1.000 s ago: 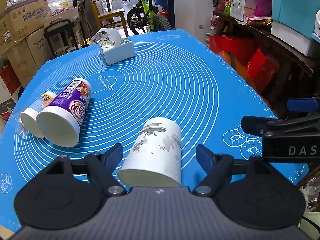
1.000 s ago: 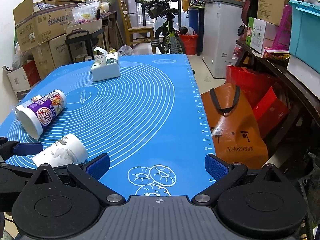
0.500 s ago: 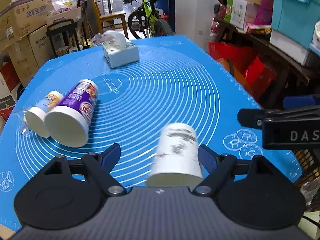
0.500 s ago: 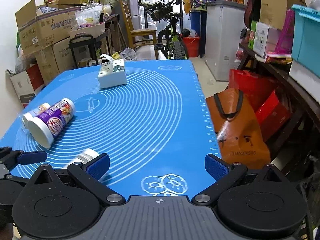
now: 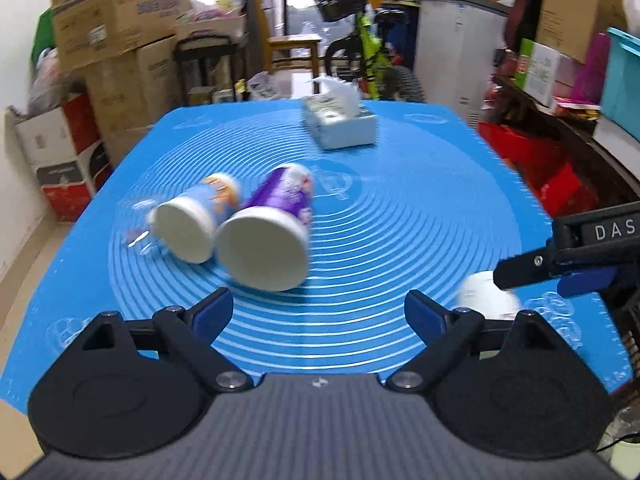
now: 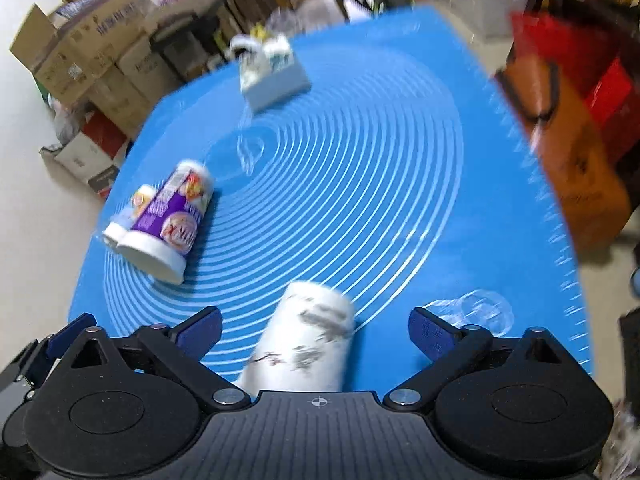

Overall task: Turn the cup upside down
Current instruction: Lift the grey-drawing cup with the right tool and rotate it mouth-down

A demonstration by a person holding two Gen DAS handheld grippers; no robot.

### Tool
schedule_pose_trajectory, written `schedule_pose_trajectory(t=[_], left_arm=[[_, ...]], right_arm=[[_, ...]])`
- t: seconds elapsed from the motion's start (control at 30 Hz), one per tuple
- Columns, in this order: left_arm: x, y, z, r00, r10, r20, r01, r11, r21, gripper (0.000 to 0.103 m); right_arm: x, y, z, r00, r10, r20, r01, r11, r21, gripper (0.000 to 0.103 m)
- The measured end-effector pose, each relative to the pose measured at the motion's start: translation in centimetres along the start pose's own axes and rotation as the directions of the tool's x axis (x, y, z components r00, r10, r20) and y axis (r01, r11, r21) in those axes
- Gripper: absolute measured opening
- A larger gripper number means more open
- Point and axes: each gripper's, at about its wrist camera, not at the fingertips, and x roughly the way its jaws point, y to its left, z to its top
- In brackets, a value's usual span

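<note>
A white cup with grey ink drawings (image 6: 308,340) lies on its side on the blue mat (image 6: 360,160), between the open fingers of my right gripper (image 6: 316,326), untouched. In the left wrist view the cup (image 5: 486,294) shows blurred at the right, under the right gripper's finger. My left gripper (image 5: 318,312) is open and empty, pointing at a purple cup (image 5: 272,236) and a smaller blue-and-white cup (image 5: 196,224), both lying on their sides.
A white tissue box (image 5: 340,126) stands at the far side of the mat. An orange bag (image 6: 568,152) sits beyond the mat's right edge. Cardboard boxes (image 5: 116,40), a bicycle and a chair stand behind the table.
My left gripper has swung left, away from the white cup, toward the two other cups. My right gripper has moved left and tilted down, so the white cup lies between its fingers.
</note>
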Motion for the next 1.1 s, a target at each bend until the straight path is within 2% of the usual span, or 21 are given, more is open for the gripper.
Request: schedule_pose_trajectory(t=[0.17,0.2,0.23,0.3,0.33,0.5,0.6,0.67,0.77,0.83,0.87,0.93,1.07,1.1], left_arm=[[0.3,1.7,-0.6,0.999,0.037,-0.008,-0.037,0.999,-0.007,0.092],[0.3,1.9,-0.7,0.999,0.039,-0.009,-0.039,0.999,-0.007,0.092],[0.4,2.1,-0.8,0.999,0.041,-0.012,-0.041,0.999,-0.008,0.092],[0.4,2.5,-1.1,0.999,0.040,-0.015,-0.040,0.999,-0.010,0.092],[0.5,2.7,-1.2,0.999,0.041,-0.017,-0.041,0.999,-0.011,0.092],[0.8,3.1,-1.4,0.999,0.041,-0.021,-0.041,0.999,-0.019,0.092],[1.1,3.1,-1.5,0.999,0.043,-0.018,-0.043,0.999,-0.019,0.092],[1.3,3.0,-1.4,0.999,0.039,-0.012,-0.040,0.999,-0.017,0.092],[1.6,2.5,-1.4,1.000,0.030,-0.003,-0.030,1.000,0.003,0.092],[1.9,2.2,-1.4,1.000,0.031,0.002,-0.031,0.999,0.015,0.092],[2.1,2.1,-1.4,1.000,0.029,0.004,-0.029,0.999,0.017,0.092],[2.3,1.9,-1.3,1.000,0.020,0.009,-0.020,1.000,0.016,0.092],[2.7,1.7,-1.1,1.000,0.013,0.022,-0.013,1.000,0.002,0.092],[2.8,1.7,-1.0,1.000,0.013,0.023,-0.013,1.000,-0.002,0.092]], right_arm=[[3.5,0.9,0.7,0.993,-0.039,-0.110,0.040,0.999,0.006,0.087],[4.1,0.9,0.7,0.990,-0.044,-0.134,0.045,0.999,0.007,0.077],[4.7,1.0,0.6,0.987,-0.046,-0.154,0.048,0.999,0.006,0.073],[5.3,1.0,0.5,0.985,-0.014,-0.174,0.017,1.000,0.018,0.065],[5.3,1.2,0.4,0.985,-0.009,-0.170,0.012,1.000,0.014,0.065],[4.0,2.2,0.3,0.996,-0.036,-0.079,0.028,0.995,-0.101,0.064],[2.4,2.2,1.5,0.992,-0.097,0.077,0.108,0.982,-0.156,0.064],[1.7,1.9,2.2,0.956,-0.177,0.234,0.226,0.954,-0.199,0.064],[1.7,0.6,2.7,0.846,-0.273,0.458,0.403,0.890,-0.214,0.064],[2.5,-0.5,2.8,0.775,-0.300,0.556,0.476,0.856,-0.202,0.065],[3.1,-1.1,2.8,0.749,-0.312,0.584,0.506,0.838,-0.202,0.065],[4.2,-2.0,2.7,0.732,-0.312,0.606,0.526,0.824,-0.212,0.065],[6.3,-2.6,1.9,0.731,-0.309,0.608,0.552,0.792,-0.261,0.065],[6.4,-2.6,1.8,0.739,-0.312,0.597,0.550,0.791,-0.267,0.065]])
